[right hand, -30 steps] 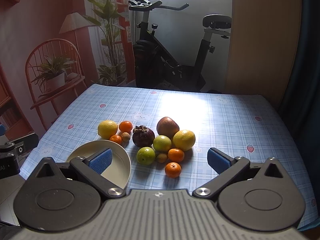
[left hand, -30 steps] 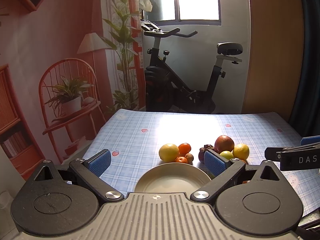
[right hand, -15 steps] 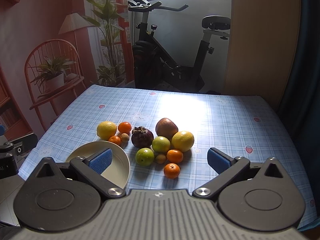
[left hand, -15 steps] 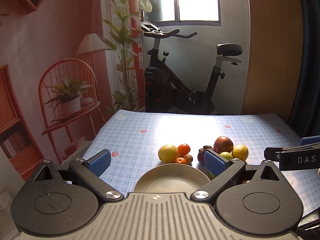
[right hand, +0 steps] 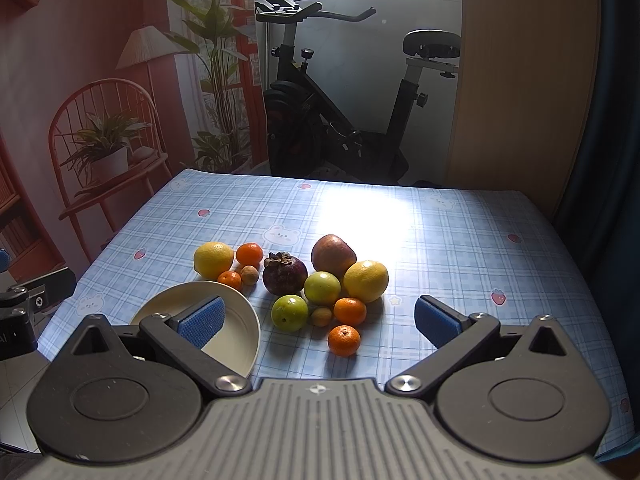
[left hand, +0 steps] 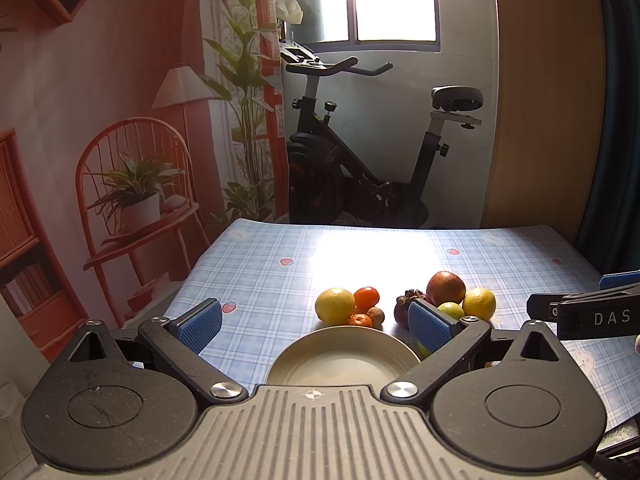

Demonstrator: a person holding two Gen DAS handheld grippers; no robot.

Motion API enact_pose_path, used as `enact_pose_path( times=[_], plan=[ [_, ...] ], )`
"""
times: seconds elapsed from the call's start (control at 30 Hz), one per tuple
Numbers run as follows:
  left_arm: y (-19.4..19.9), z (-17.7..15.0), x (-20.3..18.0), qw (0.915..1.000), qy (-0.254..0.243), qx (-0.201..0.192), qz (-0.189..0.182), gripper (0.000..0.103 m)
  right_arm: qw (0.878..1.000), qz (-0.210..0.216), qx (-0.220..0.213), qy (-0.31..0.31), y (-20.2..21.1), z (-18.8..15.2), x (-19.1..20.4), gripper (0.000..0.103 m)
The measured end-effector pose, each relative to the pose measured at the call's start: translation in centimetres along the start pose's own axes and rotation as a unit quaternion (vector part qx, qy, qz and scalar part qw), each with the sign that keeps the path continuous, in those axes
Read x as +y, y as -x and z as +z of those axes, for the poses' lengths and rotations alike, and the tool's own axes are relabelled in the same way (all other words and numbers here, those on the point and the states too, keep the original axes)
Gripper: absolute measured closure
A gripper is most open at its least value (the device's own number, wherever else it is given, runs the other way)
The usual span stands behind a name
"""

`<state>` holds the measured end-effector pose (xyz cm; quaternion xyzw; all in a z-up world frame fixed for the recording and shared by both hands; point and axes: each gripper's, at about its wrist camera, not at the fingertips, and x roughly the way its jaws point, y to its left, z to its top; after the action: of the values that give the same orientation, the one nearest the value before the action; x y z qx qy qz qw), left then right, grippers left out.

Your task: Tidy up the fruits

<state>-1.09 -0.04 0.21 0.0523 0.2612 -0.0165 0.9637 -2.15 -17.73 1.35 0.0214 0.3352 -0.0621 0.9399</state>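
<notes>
Several fruits lie in a loose cluster on the checked tablecloth: a lemon [right hand: 213, 259], small mandarins [right hand: 344, 340], a dark mangosteen [right hand: 285, 279], a red apple [right hand: 333, 256], two green fruits [right hand: 289, 313] and a yellow citrus [right hand: 366, 281]. An empty cream plate [right hand: 240, 334] sits at the near left of them. My right gripper [right hand: 318, 320] hovers open just short of the cluster. My left gripper [left hand: 314, 326] is open over the plate [left hand: 340, 360], with the lemon [left hand: 335, 305] and apple [left hand: 446, 288] beyond it.
The table [right hand: 460, 240] carries a blue plaid cloth and ends at a far edge, with an exercise bike [right hand: 344, 112] behind it. A red rattan shelf with a potted plant [right hand: 102, 152] stands off the left side. A dark curtain [right hand: 608, 120] hangs on the right.
Both grippers have drifted slightly; the fruits sit a little lower-left in the right wrist view. Nothing was grasped or moved on the table.
</notes>
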Motion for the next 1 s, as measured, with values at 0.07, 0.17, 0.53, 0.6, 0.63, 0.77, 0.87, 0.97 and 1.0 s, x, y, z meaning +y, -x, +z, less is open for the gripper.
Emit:
enact_pose_path(
  times=[0.07,0.17,0.53,0.6,0.63,0.77,0.87,0.97,1.0],
  plan=[
    [0.00,0.01,0.00,1.0000,0.000,0.000,0.000,0.002,1.000,0.000,0.000,0.001,-0.02,0.01,-0.02,0.000],
    [0.07,0.00,0.02,1.0000,-0.002,-0.001,-0.001,0.002,1.000,0.000,0.000,0.000,0.00,0.04,-0.04,0.000],
    [0.08,-0.02,0.01,1.0000,-0.001,-0.001,-0.001,0.002,1.000,0.000,0.000,0.000,0.00,0.03,-0.05,0.000],
    [0.07,-0.02,0.00,1.0000,-0.001,-0.001,-0.001,0.002,1.000,0.000,0.000,0.000,0.00,0.03,-0.06,0.000],
    [0.07,-0.03,0.00,1.0000,-0.001,0.000,-0.001,0.002,1.000,0.000,0.000,0.000,-0.01,0.03,-0.07,0.000],
    [0.02,-0.12,-0.22,1.0000,-0.002,0.002,-0.004,0.002,1.000,0.001,0.001,0.000,0.03,0.04,-0.09,0.000],
    [-0.29,-0.06,-0.13,1.0000,-0.003,0.006,-0.006,0.002,1.000,0.002,0.003,-0.003,-0.05,-0.02,-0.17,0.000],
    [-0.70,0.12,0.09,0.9999,-0.004,0.013,-0.010,0.002,1.000,0.000,0.005,-0.008,-0.16,-0.01,-0.32,0.000],
    [-0.83,0.15,0.16,0.9998,-0.004,0.015,-0.010,0.002,1.000,0.001,0.004,-0.009,-0.15,0.00,-0.38,0.000]
  ],
)
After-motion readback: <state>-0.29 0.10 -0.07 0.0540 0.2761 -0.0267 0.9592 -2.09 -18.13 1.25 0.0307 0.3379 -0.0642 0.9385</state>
